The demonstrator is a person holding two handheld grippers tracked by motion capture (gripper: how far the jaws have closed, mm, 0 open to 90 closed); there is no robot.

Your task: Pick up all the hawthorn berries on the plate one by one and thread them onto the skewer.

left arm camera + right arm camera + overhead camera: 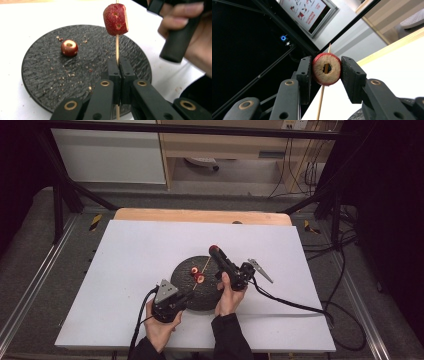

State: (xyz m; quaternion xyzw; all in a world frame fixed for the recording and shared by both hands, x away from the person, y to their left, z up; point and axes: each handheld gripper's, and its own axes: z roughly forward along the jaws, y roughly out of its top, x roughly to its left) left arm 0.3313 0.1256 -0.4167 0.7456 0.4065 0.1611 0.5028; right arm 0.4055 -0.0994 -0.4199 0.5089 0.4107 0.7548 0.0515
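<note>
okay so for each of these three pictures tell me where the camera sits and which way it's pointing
High view: above the person's side, looking forward and down on the white table; both forearms, left gripper and right gripper show.
Left gripper view: rides the left gripper, looking across the black plate; its jaws pinch the skewer; the other hand shows.
Right gripper view: rides the right gripper, tilted upward; its jaws clamp the red fruit.
Shared: the fruit and skewer appear in both gripper views.
</note>
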